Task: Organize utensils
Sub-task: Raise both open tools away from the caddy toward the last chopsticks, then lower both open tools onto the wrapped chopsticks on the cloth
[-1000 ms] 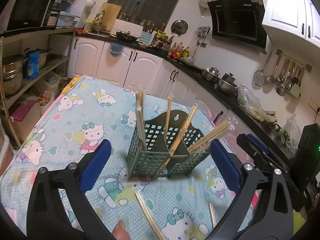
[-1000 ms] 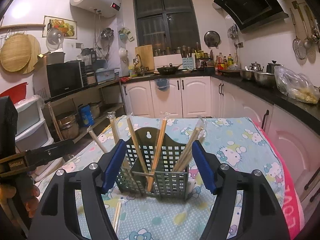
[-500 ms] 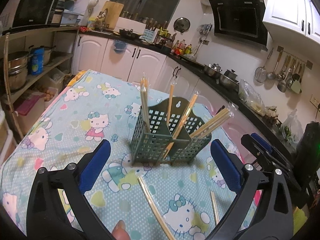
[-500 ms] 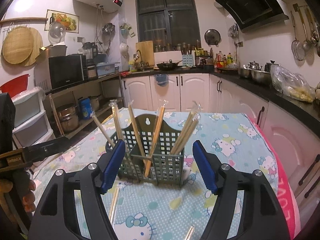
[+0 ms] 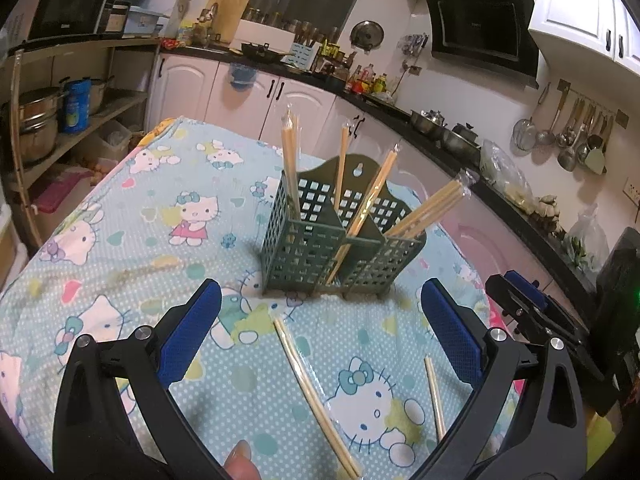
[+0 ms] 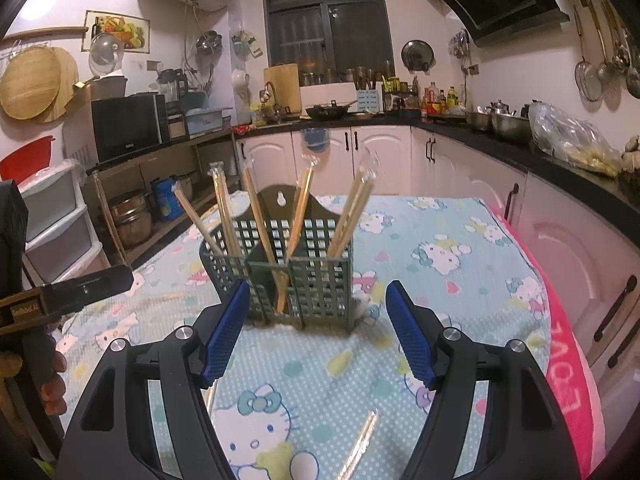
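A dark green lattice utensil holder (image 5: 340, 248) stands on the Hello Kitty tablecloth (image 5: 132, 240) with several wrapped chopstick pairs (image 5: 290, 168) upright in it. It also shows in the right wrist view (image 6: 296, 276). Two wrapped chopstick pairs lie flat on the cloth, one long (image 5: 312, 392), one shorter (image 5: 434, 396). My left gripper (image 5: 320, 328) is open and empty, above the long pair. My right gripper (image 6: 318, 328) is open and empty, short of the holder; a loose pair (image 6: 360, 440) lies between its fingers. The right gripper also shows in the left wrist view (image 5: 532, 312).
White cabinets and a black counter (image 5: 440, 144) run along the far and right sides. Shelves with pots (image 5: 36, 128) stand to the left. A pink table edge (image 6: 568, 344) drops off on the right. The left gripper's finger (image 6: 80, 288) shows at left.
Both grippers have pulled back from the holder and risen, so it looks smaller and farther. More of the loose chopsticks on the cloth has come into view. Both stay open.
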A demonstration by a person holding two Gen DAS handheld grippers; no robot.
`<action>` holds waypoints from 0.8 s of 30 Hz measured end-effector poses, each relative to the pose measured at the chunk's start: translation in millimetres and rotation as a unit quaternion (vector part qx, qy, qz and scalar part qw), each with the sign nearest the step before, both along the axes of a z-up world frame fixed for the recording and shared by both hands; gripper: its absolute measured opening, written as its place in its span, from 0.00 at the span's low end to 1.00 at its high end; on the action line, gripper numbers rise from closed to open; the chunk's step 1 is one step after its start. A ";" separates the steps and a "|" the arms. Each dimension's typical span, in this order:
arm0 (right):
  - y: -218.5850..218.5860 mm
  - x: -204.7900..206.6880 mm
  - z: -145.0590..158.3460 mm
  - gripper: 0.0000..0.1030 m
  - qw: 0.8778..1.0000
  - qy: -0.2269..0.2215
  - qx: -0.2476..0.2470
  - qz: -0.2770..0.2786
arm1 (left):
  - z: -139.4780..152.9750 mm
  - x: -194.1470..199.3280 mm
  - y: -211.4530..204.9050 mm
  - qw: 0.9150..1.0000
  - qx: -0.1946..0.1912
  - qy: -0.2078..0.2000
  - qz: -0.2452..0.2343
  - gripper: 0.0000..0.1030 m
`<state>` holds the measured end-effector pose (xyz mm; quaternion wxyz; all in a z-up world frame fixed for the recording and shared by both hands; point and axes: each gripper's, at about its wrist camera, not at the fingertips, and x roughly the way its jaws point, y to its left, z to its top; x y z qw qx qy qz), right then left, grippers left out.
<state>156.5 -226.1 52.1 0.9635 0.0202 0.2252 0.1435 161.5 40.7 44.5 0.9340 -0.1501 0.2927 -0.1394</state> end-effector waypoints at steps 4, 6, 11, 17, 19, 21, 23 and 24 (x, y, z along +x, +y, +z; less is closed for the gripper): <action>-3.6 -4.1 -10.3 0.66 1.000 0.013 -0.003 -0.002 | -5.5 -3.4 -1.6 1.000 0.006 0.005 0.000 0.89; -5.3 -5.9 -15.7 0.66 1.000 0.020 -0.005 -0.002 | -9.5 -5.0 -2.2 1.000 0.007 0.008 0.001 0.89; -8.7 -9.8 -27.8 0.66 0.999 0.036 -0.011 -0.002 | -19.5 -9.1 -5.3 1.000 0.011 0.020 0.000 0.89; -14.2 -17.1 -38.4 0.66 0.999 0.048 -0.012 -0.002 | -26.4 -13.4 -10.5 0.999 0.019 0.028 -0.004 0.89; -15.6 -19.4 -43.1 0.66 0.998 0.054 -0.016 -0.002 | -29.0 -13.9 -12.0 0.999 0.020 0.031 -0.006 0.89; -16.1 -20.2 -46.7 0.66 0.998 0.060 -0.018 -0.002 | -32.7 -14.2 -14.3 0.999 0.024 0.036 -0.008 0.89; -18.2 -21.3 -52.2 0.66 0.997 0.069 -0.020 -0.003 | -37.4 -14.0 -16.0 0.999 0.024 0.043 -0.010 0.89; -19.1 -21.7 -55.0 0.66 0.997 0.074 -0.021 -0.003 | -39.9 -14.2 -16.5 0.999 0.024 0.045 -0.011 0.89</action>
